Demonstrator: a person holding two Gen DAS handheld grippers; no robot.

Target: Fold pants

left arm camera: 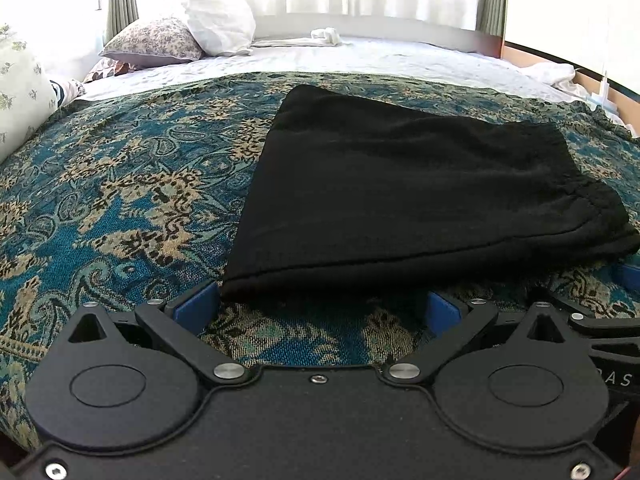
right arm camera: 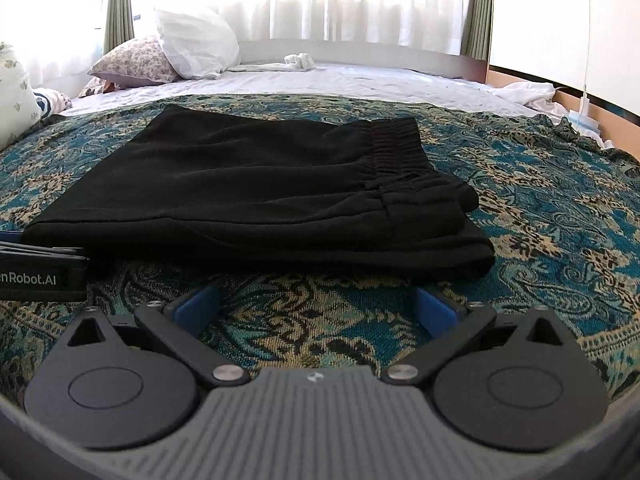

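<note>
The black pants (left arm camera: pixel 400 184) lie folded into a flat stack on the blue patterned bedspread (left arm camera: pixel 120 200), with the gathered waistband at the right. They also show in the right wrist view (right arm camera: pixel 256 192). My left gripper (left arm camera: pixel 318 304) is open and empty, its blue pads just short of the stack's near edge. My right gripper (right arm camera: pixel 316 300) is open and empty, a little in front of the stack's near edge. The right gripper's arm shows at the right edge of the left wrist view (left arm camera: pixel 608 320). The left gripper's body shows at the left edge of the right wrist view (right arm camera: pixel 40 268).
Pillows (left arm camera: pixel 180 36) lie at the far left of the bed. A white cloth (left arm camera: pixel 326 36) lies on the white sheet (left arm camera: pixel 380 60) at the back. A crumpled white cloth (right arm camera: pixel 528 94) sits by the wooden bed frame at the right. Curtained windows stand behind.
</note>
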